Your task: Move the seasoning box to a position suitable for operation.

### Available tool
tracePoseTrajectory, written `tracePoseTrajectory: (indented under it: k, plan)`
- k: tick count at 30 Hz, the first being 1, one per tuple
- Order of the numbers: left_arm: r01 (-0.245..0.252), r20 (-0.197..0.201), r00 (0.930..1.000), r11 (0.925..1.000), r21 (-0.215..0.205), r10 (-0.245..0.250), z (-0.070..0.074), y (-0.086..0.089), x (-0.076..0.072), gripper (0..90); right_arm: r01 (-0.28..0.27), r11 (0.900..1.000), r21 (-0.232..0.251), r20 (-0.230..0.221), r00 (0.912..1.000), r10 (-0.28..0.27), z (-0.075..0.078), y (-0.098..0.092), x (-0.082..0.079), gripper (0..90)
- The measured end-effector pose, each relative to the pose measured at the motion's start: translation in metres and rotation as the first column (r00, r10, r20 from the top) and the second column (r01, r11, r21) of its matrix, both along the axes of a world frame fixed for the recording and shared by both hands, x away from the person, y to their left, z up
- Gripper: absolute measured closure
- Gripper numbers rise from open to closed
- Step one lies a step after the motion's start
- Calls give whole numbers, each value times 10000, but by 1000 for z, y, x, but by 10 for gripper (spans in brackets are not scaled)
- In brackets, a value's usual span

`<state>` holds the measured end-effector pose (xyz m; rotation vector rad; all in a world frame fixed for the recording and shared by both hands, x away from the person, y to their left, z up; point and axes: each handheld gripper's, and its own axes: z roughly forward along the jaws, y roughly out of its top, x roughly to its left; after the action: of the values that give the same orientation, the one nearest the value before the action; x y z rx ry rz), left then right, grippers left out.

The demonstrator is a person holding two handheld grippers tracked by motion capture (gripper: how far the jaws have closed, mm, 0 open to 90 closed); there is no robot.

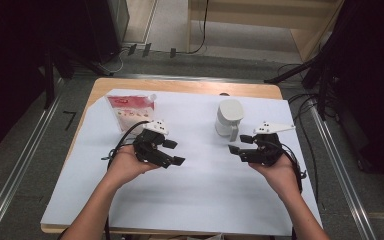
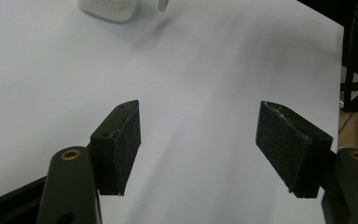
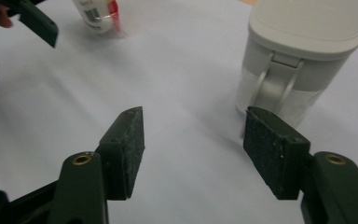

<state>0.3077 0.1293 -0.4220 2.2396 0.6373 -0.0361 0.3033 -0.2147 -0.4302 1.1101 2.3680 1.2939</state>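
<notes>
A white lidded jug point(image 1: 229, 117) with a side handle stands upright at the back right of the white sheet point(image 1: 200, 190). A red-and-white pouch point(image 1: 130, 110) stands at the back left. My left gripper point(image 1: 175, 152) hovers left of centre, in front of the pouch, open with nothing between its pads. My right gripper point(image 1: 239, 145) is just in front of the jug, also open and empty. In the right gripper view the gripper point(image 3: 194, 114) points at the sheet beside the jug point(image 3: 303, 56), with the pouch point(image 3: 98, 14) farther off. The left gripper point(image 2: 198, 109) faces bare sheet.
The sheet covers a wooden table whose edge point(image 1: 180, 85) shows at the back. Dark stands and cables point(image 1: 305, 75) ring the table on the floor. The jug's base point(image 2: 107, 7) shows at the top of the left gripper view. The other gripper's jaws point(image 3: 23, 23) show at the right gripper view's top left.
</notes>
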Motion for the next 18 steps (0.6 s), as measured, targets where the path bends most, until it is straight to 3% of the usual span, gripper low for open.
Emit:
tracePoseTrajectory:
  k: [1, 5, 6, 14, 18]
  plan:
    - [-65, 3, 10000, 10000, 42, 65, 1, 1, 0, 320, 114, 9994, -318, 84, 9999, -111, 2, 0, 3, 372]
    - [-82, -87, 9999, 9999, -99, 81, 1, 3, 0, 324, 427, 9987, -288, 72, 9991, -425, 5, -1, 10, 361]
    - [-70, -330, 9994, 9998, -196, 63, 1, 4, 0, 329, 659, 9970, -414, 61, 9978, -657, 6, -1, 15, 358]
    - [-100, -133, 9999, 9998, -156, 98, 1, 6, 1, 338, 951, 9935, -620, 78, 9955, -948, 13, 2, 30, 331]
    - [-75, 25, 10000, 10000, 64, 75, 0, 4, 0, 335, 1309, 9896, -603, -62, 9913, -1315, 13, 2, 39, 232]
